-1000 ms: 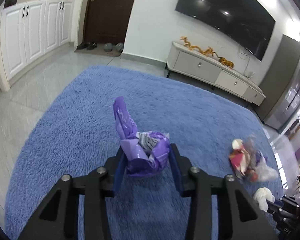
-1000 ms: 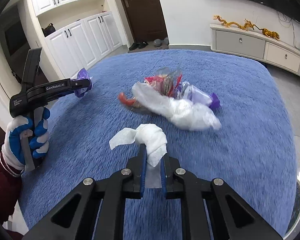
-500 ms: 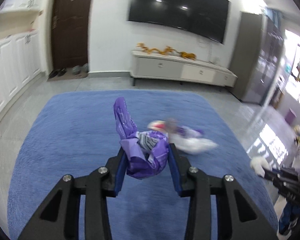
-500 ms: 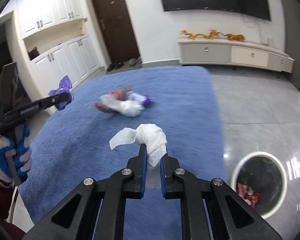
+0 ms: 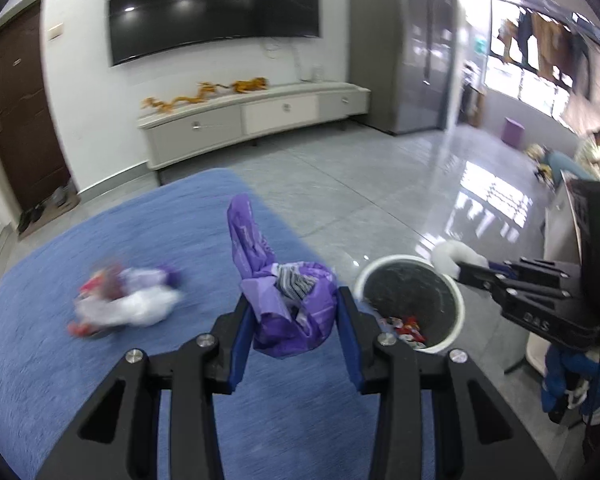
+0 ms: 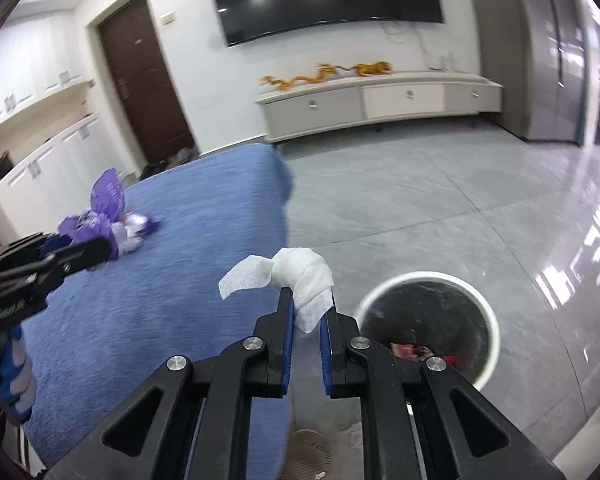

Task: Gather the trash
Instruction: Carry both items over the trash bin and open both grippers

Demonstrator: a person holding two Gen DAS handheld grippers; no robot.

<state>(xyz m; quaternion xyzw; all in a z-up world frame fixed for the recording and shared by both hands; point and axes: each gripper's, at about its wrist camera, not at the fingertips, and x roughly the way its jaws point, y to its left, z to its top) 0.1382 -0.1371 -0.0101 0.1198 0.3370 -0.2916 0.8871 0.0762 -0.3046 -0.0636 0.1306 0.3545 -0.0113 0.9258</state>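
Your left gripper has its jaws pinching a crumpled purple wrapper, held above the blue rug just beside the white-rimmed trash bin. Your right gripper has its jaws nearly pressed together on a wad of white tissue, hanging over the grey floor next to the bin, which holds a few red wrappers. A blurred trash pile lies on the rug, left of the wrapper.

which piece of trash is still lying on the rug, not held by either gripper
The mixed white, red and purple trash pile on the blue rug. The purple bag is in the left gripper; the white tissue in the right gripper.
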